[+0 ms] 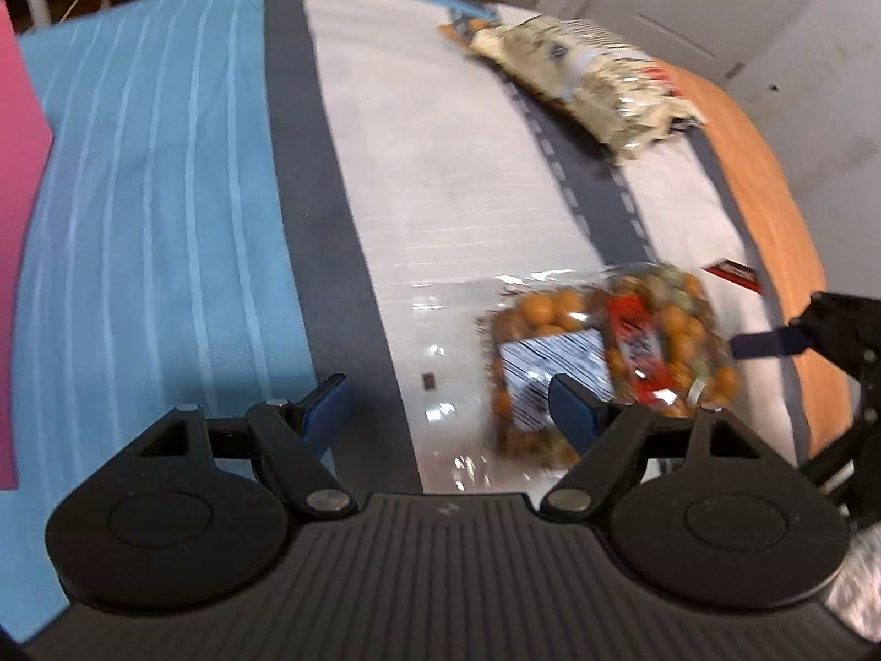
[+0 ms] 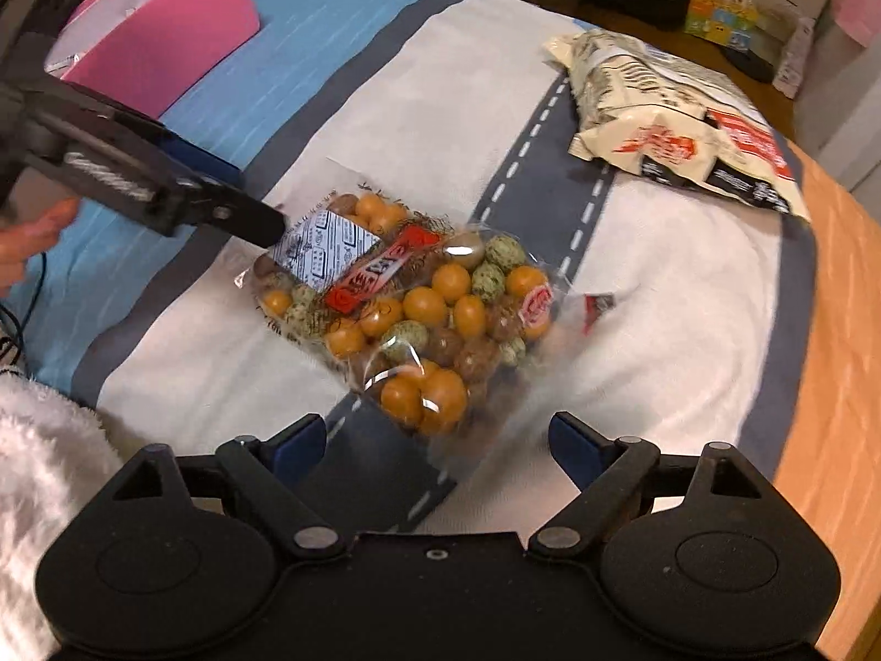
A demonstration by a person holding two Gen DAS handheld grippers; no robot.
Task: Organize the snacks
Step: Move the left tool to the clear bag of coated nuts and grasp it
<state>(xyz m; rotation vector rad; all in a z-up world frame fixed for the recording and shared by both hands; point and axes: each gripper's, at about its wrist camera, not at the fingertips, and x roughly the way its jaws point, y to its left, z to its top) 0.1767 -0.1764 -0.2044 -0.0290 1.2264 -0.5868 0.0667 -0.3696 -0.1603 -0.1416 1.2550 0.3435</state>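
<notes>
Bed cover (image 2: pixel 385 82): striped cloth, blue, grey and white bands with a printed road strip; it carries every item.
Pink box (image 2: pixel 165 38): open-topped, at the far left corner of the cover in the right wrist view; judged the likely container for the snacks.
Cream snack bags (image 2: pixel 650 110): a pile near the far right edge, well apart from both tools.
Clear bag of coated nuts (image 2: pixel 407 303): lies flat mid-cover, across the road strip; long axis runs diagonally, from its labelled end at far left to its near end by the right tool.
Small red wrapper (image 2: pixel 597 305): just beside the nut bag's right side.
Right gripper (image 2: pixel 435 440): jaws spread wide, nothing between them; the near end of the nut bag sits directly ahead, just beyond the fingertips.
Left gripper (image 1: pixel 446 407): jaws spread wide, holding nothing; the nut bag lies off-centre toward its right finger, at the labelled end.
Deciding relation: the bag is centred ahead of the right gripper, so that tool appears better placed.
</notes>
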